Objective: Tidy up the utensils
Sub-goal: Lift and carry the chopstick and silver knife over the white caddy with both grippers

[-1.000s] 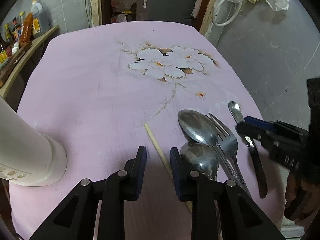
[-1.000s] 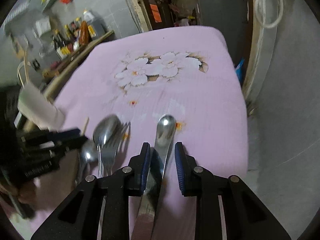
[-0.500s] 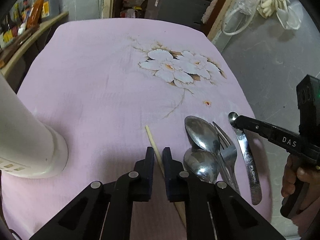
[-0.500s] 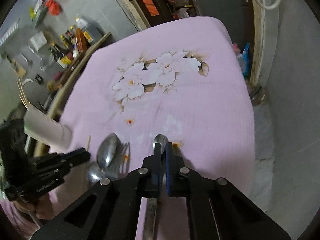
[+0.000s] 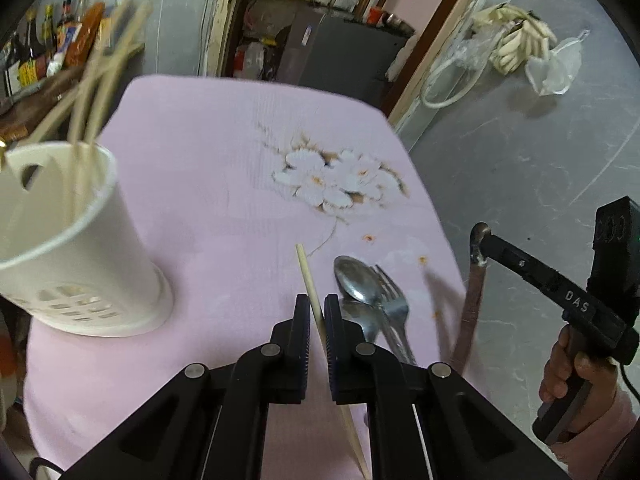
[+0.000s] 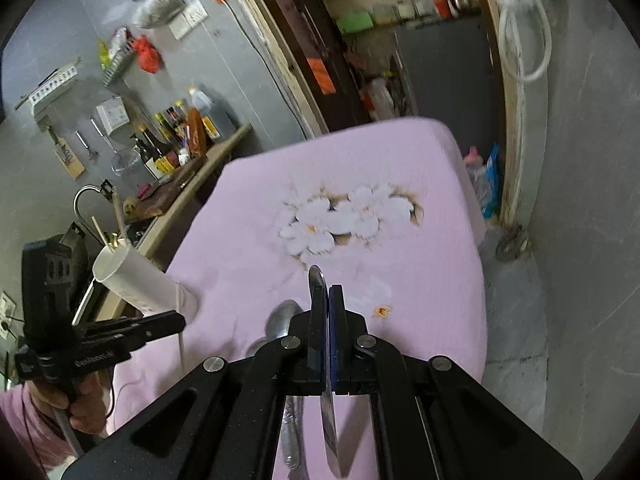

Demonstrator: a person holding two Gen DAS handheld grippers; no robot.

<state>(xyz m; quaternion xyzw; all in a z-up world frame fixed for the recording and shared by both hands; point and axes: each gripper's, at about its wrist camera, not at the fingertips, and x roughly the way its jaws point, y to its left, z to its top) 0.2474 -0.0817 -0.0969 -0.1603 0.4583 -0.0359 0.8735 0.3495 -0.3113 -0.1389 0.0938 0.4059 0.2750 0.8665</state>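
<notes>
Left gripper (image 5: pixel 317 316) clamped on a wooden chopstick (image 5: pixel 309 280), lifted clear of the pink tablecloth (image 5: pixel 208 184). Right gripper (image 6: pixel 328 308) pinched tight on a steel utensil (image 6: pixel 331 420), held edge-on above the cloth; likely a spoon or knife, blur makes it hard to call. Two spoons (image 5: pixel 356 280) and a fork (image 5: pixel 394 304) lie stacked just right of the left gripper. White utensil holder (image 5: pixel 76 264) stands at left with chopsticks (image 5: pixel 96 80) in it.

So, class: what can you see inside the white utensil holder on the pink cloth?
In the left wrist view, several wooden chopsticks stand inside the white utensil holder, leaning outward above its rim. Their lower ends and the holder's bottom are hidden by its wall.
</notes>
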